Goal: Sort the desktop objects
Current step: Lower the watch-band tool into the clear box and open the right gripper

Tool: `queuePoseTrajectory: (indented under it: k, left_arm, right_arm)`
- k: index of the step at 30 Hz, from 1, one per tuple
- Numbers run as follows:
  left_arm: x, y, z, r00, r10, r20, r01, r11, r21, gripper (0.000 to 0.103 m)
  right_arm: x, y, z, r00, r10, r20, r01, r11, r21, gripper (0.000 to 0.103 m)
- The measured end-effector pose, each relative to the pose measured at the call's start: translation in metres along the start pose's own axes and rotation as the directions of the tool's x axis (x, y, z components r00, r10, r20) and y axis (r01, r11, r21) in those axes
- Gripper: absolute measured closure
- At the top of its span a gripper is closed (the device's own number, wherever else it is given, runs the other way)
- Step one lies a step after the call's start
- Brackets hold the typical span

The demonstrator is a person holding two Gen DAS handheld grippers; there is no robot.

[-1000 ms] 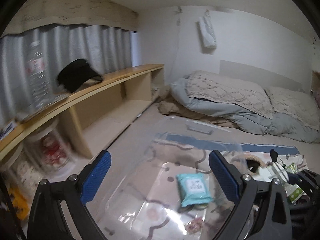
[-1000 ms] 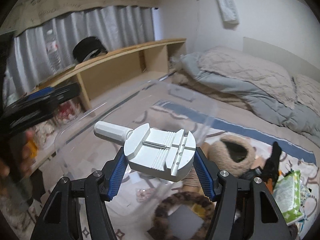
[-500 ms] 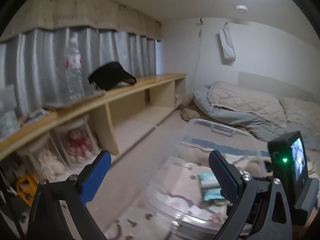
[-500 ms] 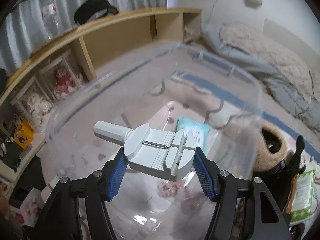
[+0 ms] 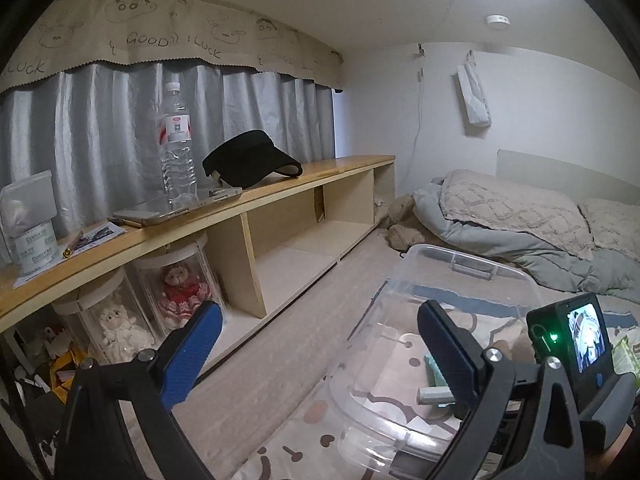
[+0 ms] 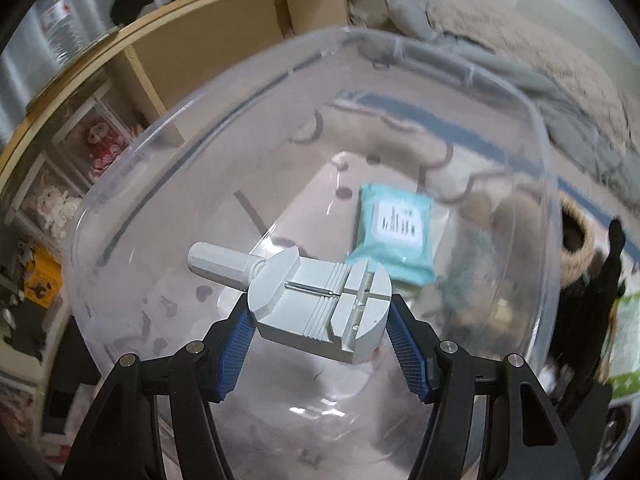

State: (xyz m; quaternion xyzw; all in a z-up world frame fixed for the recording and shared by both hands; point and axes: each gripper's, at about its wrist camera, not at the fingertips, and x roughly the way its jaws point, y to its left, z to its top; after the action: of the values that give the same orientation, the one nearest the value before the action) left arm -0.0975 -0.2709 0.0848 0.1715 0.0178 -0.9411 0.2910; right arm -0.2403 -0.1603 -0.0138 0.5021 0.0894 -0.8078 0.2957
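My right gripper (image 6: 320, 332) is shut on a grey watch-band tool (image 6: 316, 304) with a round knob at its left end. It holds the tool inside the mouth of a clear plastic bin (image 6: 120, 184), above the bin's floor. A teal wipes pack (image 6: 394, 236) lies flat in the bin just beyond the tool. In the left wrist view my left gripper (image 5: 320, 352) stands open and holds nothing, to the left of the same bin (image 5: 460, 268). The right gripper's camera unit with a lit screen (image 5: 568, 344) shows at the right there.
A long wooden shelf (image 5: 256, 196) runs along the left with a water bottle (image 5: 178, 148), a black visor (image 5: 250, 160) and phones on top. Dolls in clear boxes (image 5: 176, 292) sit under it. Bedding (image 5: 512, 216) lies behind; a furry slipper (image 6: 576, 236) and green pack (image 6: 628, 344) lie right of the bin.
The right gripper has tipped downward and lowered the tool from above the bin's rim to inside its mouth. The left gripper has swung away to the left, off the bin.
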Motion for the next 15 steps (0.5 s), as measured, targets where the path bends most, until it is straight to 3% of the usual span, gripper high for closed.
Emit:
queuePoseTrajectory:
  k: [15]
  left_arm:
    - [-0.0044, -0.0045, -0.0022, 1.000, -0.020, 0.009, 0.019, 1.000, 0.023, 0.004]
  right_arm:
    - [-0.0028, 0.0026, -0.0061, 1.000, -0.031, 0.000, 0.031, 0.998, 0.050, 0.038]
